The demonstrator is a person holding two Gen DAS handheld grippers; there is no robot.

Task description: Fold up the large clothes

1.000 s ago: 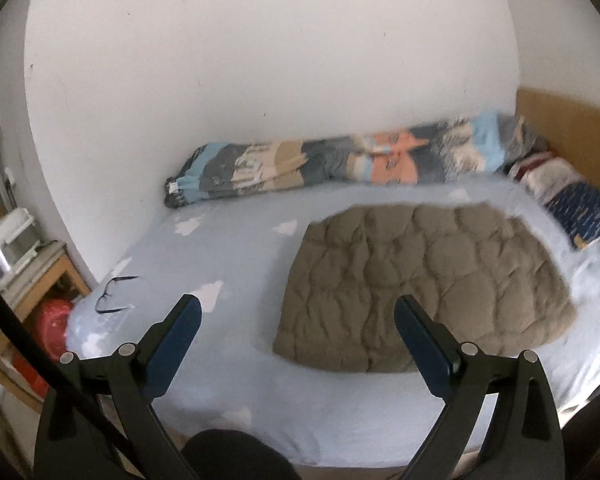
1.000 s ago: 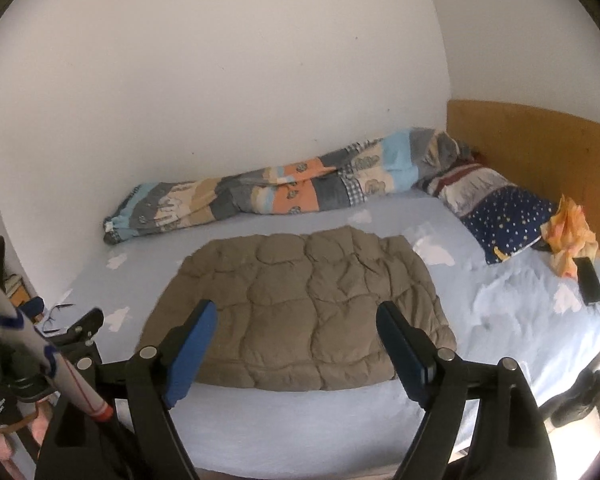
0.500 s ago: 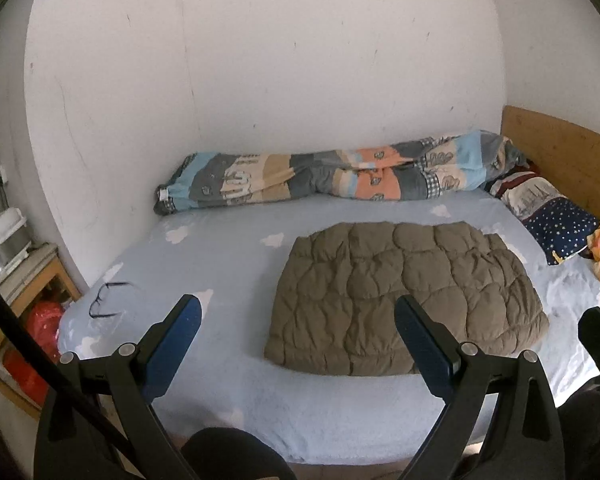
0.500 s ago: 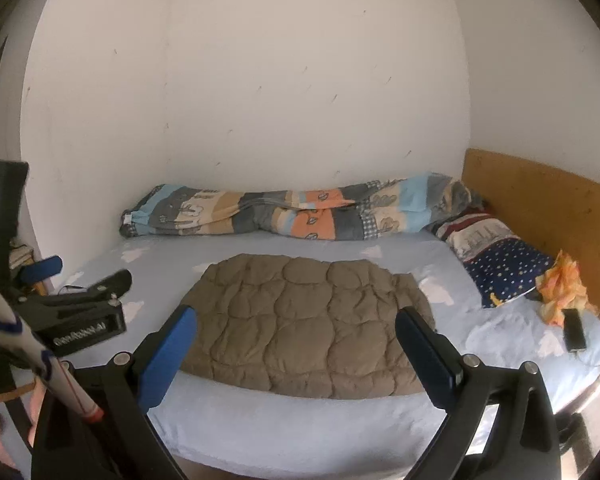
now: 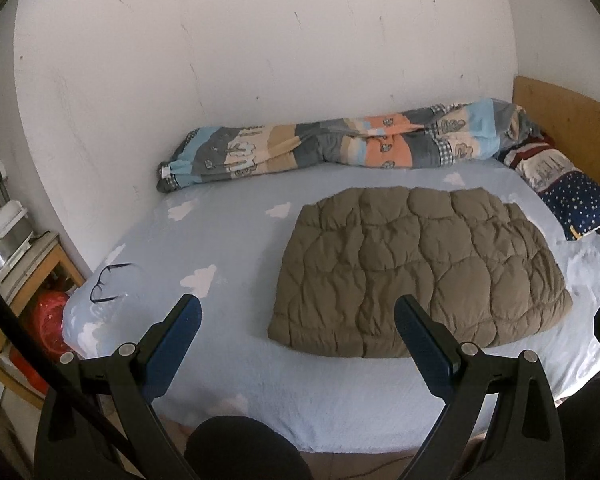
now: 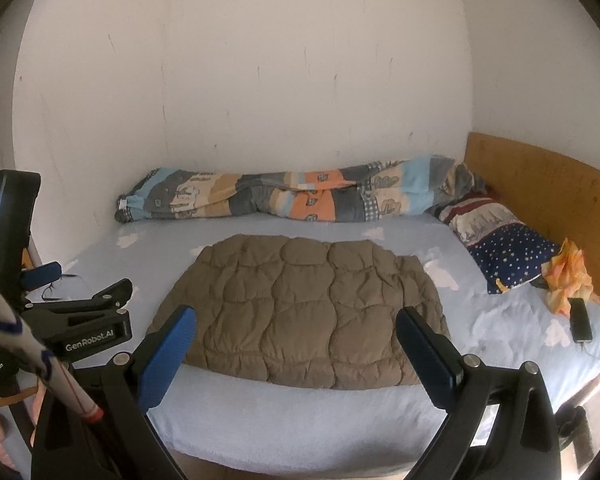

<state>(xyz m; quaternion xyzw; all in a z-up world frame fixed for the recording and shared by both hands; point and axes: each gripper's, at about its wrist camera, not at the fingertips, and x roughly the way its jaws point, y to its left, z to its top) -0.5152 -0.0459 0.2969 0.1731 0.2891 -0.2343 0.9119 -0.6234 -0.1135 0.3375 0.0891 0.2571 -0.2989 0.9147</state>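
A brown quilted puffy garment (image 5: pixel 416 268) (image 6: pixel 300 312) lies folded into a flat rectangle in the middle of the light blue bed (image 5: pixel 228 248) (image 6: pixel 284 420). My left gripper (image 5: pixel 298 320) hangs open over the bed's near edge, short of the garment's front left corner, with nothing between its blue pads. My right gripper (image 6: pixel 296 330) is open too, held back from the garment's near edge and empty. The left gripper's black body (image 6: pixel 80 324) shows at the left of the right wrist view.
A rolled patterned duvet (image 5: pixel 340 144) lies along the far wall. Pillows (image 6: pixel 504 248), an orange cloth (image 6: pixel 568 280) and a phone (image 6: pixel 580 324) sit by the wooden headboard (image 6: pixel 548 208). Eyeglasses (image 5: pixel 108 282) rest near the bed's left corner. A wooden side table (image 5: pixel 32 264) stands left of the bed.
Both grippers drew back from the bed, so the garment looks smaller and farther off. The right gripper's jaws widened, and the left gripper came into the right wrist view.
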